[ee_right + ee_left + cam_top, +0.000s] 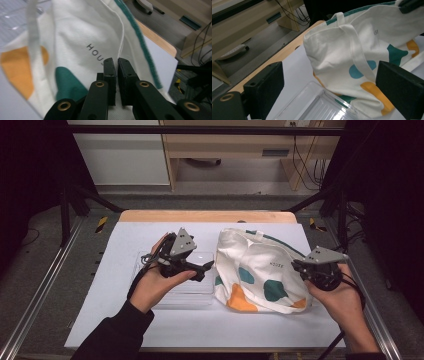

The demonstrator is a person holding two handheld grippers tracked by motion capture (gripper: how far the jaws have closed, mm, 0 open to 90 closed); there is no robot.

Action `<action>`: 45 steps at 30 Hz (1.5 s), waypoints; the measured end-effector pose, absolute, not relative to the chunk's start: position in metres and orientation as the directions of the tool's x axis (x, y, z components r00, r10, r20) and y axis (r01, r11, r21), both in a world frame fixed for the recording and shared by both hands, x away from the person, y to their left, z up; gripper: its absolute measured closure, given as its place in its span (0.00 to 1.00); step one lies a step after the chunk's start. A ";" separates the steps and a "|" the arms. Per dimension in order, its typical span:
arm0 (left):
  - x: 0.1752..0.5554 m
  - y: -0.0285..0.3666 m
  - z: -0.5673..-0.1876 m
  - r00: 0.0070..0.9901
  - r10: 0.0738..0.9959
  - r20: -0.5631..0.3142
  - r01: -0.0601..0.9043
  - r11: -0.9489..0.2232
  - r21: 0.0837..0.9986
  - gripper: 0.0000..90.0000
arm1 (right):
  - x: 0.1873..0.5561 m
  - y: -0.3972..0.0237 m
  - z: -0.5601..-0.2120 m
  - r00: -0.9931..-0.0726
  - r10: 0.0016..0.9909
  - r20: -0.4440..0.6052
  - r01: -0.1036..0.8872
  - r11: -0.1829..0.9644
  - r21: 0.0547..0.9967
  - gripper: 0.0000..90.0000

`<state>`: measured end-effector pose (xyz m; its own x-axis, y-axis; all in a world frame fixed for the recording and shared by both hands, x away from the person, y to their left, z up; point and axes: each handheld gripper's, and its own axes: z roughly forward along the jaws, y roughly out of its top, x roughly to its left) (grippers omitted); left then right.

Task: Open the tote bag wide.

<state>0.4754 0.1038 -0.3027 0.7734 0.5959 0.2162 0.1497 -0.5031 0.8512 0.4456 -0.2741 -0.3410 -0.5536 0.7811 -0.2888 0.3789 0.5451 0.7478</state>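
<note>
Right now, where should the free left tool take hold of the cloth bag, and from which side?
Probably at the white strap lying across the bag: it is narrow and raised, so it fits open jaws. Come from the bag's left, over the clear tray, where the left tool already points. The right tool has just closed on the bag's right edge.

White-topped table point(115, 320), tote bag point(260, 270), plastic tray point(192, 295) (clear)

1. The cloth bag point(260, 275) lies on the table's mat point(150, 327), right of centre.
2. The plastic tray point(192, 292) lies just left of the bag, touching it.
3. A desk point(225, 145) stands behind the table.
</note>
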 end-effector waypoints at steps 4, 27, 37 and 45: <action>0.485 0.091 -0.294 0.778 0.588 0.222 0.143 -0.510 0.848 0.11 | 0.415 -0.269 -0.347 -0.589 0.766 -0.256 0.354 0.530 0.771 0.96; 0.500 0.053 -0.281 0.808 0.533 0.250 0.109 -0.552 0.827 0.21 | 0.448 -0.242 -0.352 -0.542 0.820 -0.184 0.447 0.467 0.763 0.95; 0.525 0.024 -0.280 0.835 0.483 0.264 0.099 -0.603 0.792 0.28 | 0.409 -0.228 -0.365 -0.624 0.763 -0.169 0.382 0.487 0.786 0.98; 0.551 0.003 -0.284 0.865 0.427 0.265 0.084 -0.643 0.761 0.34 | 0.390 -0.224 -0.377 -0.667 0.723 -0.177 0.345 0.512 0.787 0.98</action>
<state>0.5514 0.0031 -0.2835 0.8647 0.4267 0.2649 0.0841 -0.6431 0.7612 0.3901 -0.2236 -0.3767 -0.6674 0.7233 -0.1772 0.3455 0.5116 0.7867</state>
